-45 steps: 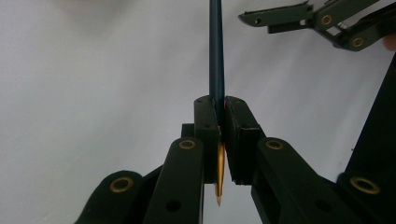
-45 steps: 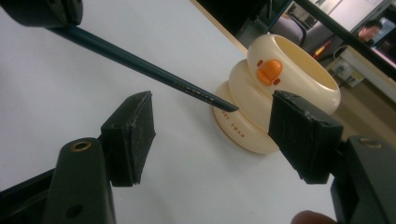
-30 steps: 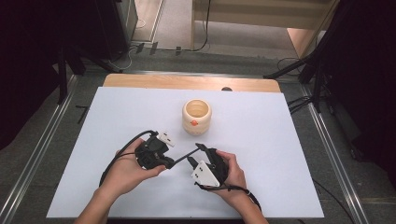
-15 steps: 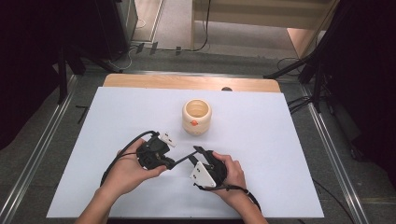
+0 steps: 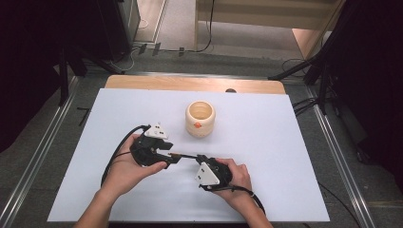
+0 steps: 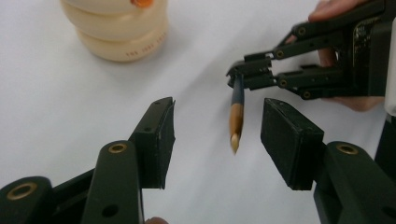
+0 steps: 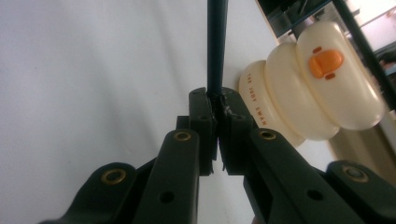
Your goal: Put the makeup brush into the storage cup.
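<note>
A dark blue pencil (image 5: 183,155) with a bare wood tip (image 6: 236,116) spans the gap between my two grippers over the white table. My right gripper (image 7: 217,100) has just closed and is shut on the pencil's (image 7: 216,46) far end; it also shows in the left gripper view (image 6: 239,74) and the high view (image 5: 198,157). My left gripper (image 6: 217,135) has just been opening. It stands open, the pencil tip between its pads but touching neither. In the high view the left gripper (image 5: 172,156) sits just left of the pencil.
A cream ribbed cup (image 5: 200,118) with an orange duck bill stands behind the grippers, mid-table; it appears close by in the gripper views (image 6: 119,28) (image 7: 308,84). The white sheet (image 5: 266,142) covers the table, with a wooden edge (image 5: 190,83) at the back.
Both hands stay almost where they were, with the pencil still between the two grippers. The jaw movement is too small to make out in the high view.
</note>
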A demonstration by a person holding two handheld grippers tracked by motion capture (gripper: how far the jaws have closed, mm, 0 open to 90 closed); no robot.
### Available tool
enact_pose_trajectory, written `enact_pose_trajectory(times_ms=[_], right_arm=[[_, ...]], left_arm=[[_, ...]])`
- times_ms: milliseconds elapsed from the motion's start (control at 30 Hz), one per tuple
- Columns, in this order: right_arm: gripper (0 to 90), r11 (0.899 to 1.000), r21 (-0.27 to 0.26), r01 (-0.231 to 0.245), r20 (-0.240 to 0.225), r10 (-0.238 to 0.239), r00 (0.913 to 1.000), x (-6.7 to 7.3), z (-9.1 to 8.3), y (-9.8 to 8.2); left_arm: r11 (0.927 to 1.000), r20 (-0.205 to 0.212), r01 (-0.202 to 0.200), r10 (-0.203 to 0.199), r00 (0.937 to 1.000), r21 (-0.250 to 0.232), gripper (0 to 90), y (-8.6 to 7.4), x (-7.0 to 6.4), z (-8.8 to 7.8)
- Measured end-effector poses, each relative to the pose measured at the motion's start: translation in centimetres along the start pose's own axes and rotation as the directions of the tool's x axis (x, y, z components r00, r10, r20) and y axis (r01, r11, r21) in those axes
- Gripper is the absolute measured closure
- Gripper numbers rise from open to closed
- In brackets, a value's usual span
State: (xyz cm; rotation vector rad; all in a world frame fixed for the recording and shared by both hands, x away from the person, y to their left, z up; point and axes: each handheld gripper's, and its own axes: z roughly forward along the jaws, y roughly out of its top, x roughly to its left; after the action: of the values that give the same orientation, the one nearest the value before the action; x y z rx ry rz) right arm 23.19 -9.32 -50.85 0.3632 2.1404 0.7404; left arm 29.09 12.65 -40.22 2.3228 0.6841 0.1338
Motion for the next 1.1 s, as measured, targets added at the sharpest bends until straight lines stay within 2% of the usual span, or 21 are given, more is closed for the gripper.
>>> enact_pose_trajectory(times_ms=[67,100,133,167,200,267,300,400,433,467,533,567,600,700,767,800,900,933,1000,1033,1100], right_arm=[[86.3,0.998,0.004,-0.058,-0.014,0.058,0.9982,-0.3,0.0,-0.1],[86.3,0.998,0.004,-0.058,-0.014,0.058,0.9982,-0.3,0.0,-0.1],[86.3,0.994,-0.001,-0.105,-0.022,0.105,0.9942,-0.7,0.0,-0.3],[86.3,0.994,-0.001,-0.105,-0.022,0.105,0.9942,-0.7,0.0,-0.3],[86.3,0.986,-0.004,-0.165,-0.028,0.165,0.9859,-1.0,-0.1,-0.4],[86.3,0.978,-0.008,-0.21,-0.033,0.21,0.9772,-1.3,-0.2,-0.5],[86.3,0.978,-0.008,-0.21,-0.033,0.21,0.9772,-1.3,-0.2,-0.5],[86.3,0.956,-0.014,-0.294,-0.05,0.293,0.955,-1.7,-0.4,-0.6],[86.3,0.939,-0.021,-0.344,-0.067,0.342,0.9372,-1.8,-0.5,-0.7],[86.3,0.933,-0.028,-0.36,-0.074,0.357,0.9311,-1.9,-0.6,-0.7],[86.3,0.927,-0.03,-0.374,-0.078,0.371,0.9255,-1.9,-0.6,-0.6],[86.2,0.912,-0.035,-0.41,-0.101,0.405,0.9089,-2.0,-0.7,-0.6],[86.2,0.912,-0.035,-0.41,-0.101,0.405,0.9089,-2.0,-0.7,-0.6],[86.2,0.9,-0.039,-0.434,-0.13,0.426,0.8953,-1.8,-0.7,-0.4],[86.1,0.897,-0.037,-0.441,-0.148,0.432,0.8899,-1.5,-0.7,-0.2],[86.2,0.897,-0.037,-0.44,-0.154,0.43,0.8897,-1.3,-0.7,0.0],[86.2,0.897,-0.034,-0.44,-0.166,0.429,0.8879,-1.0,-0.6,0.2],[86.2,0.893,-0.034,-0.448,-0.185,0.435,0.8811,-0.8,-0.6,0.4],[86.1,0.892,-0.034,-0.451,-0.192,0.437,0.8789,-0.7,-0.5,0.5],[86.0,0.892,-0.031,-0.45,-0.198,0.436,0.8779,-0.6,-0.5,0.6],[85.9,0.89,-0.029,-0.455,-0.202,0.441,0.8747,-0.6,-0.5,0.6]], left_arm=[[0.9998,-0.009,0.002,-0.003,1.0,-0.022,44.2,-0.1,0.1,0.0],[0.9991,-0.015,0.005,-0.006,0.9999,-0.042,44.2,-0.1,0.2,-0.1],[0.9961,-0.004,0.028,-0.028,0.9996,-0.083,43.6,-0.3,0.4,-0.1],[0.9961,-0.004,0.028,-0.028,0.9996,-0.083,43.7,-0.3,0.4,-0.1],[0.9931,-0.002,0.043,-0.043,0.9991,-0.11,44.0,-0.4,0.5,-0.1],[0.9798,0.017,0.076,-0.074,0.9971,-0.185,46.3,-0.6,0.7,-0.2],[0.9798,0.017,0.076,-0.074,0.9971,-0.185,47.0,-0.6,0.7,-0.2],[0.9616,0.06,0.096,-0.083,0.9947,-0.257,48.3,-0.8,0.6,0.0],[0.9584,0.067,0.099,-0.084,0.9942,-0.268,48.6,-0.8,0.6,0.1],[0.9505,0.076,0.094,-0.074,0.9943,-0.296,48.8,-0.9,0.4,0.3],[0.9461,0.084,0.095,-0.072,0.9938,-0.31,48.8,-0.9,0.3,0.5],[0.9389,0.093,0.101,-0.074,0.9929,-0.329,50.5,-1.0,0.1,0.7],[0.9389,0.093,0.101,-0.074,0.9929,-0.329,52.3,-1.0,0.1,0.7],[0.9248,0.116,0.127,-0.091,0.9891,-0.359,58.3,-1.1,-0.2,1.1],[0.9217,0.127,0.135,-0.094,0.9874,-0.364,62.1,-1.1,-0.2,1.1],[0.914,0.136,0.144,-0.099,0.9858,-0.379,65.2,-1.1,-0.4,1.1],[0.9097,0.138,0.144,-0.097,0.9857,-0.389,76.3,-1.1,-0.4,1.0],[0.9106,0.144,0.147,-0.097,0.9848,-0.387,82.0,-1.1,-0.5,1.0],[0.9143,0.152,0.142,-0.09,0.9843,-0.379,84.9,-1.1,-0.5,0.9],[0.9203,0.144,0.124,-0.075,0.9867,-0.371,85.1,-1.2,-0.6,0.8],[0.9222,0.142,0.122,-0.073,0.9871,-0.367,85.3,-1.1,-0.7,0.8]])
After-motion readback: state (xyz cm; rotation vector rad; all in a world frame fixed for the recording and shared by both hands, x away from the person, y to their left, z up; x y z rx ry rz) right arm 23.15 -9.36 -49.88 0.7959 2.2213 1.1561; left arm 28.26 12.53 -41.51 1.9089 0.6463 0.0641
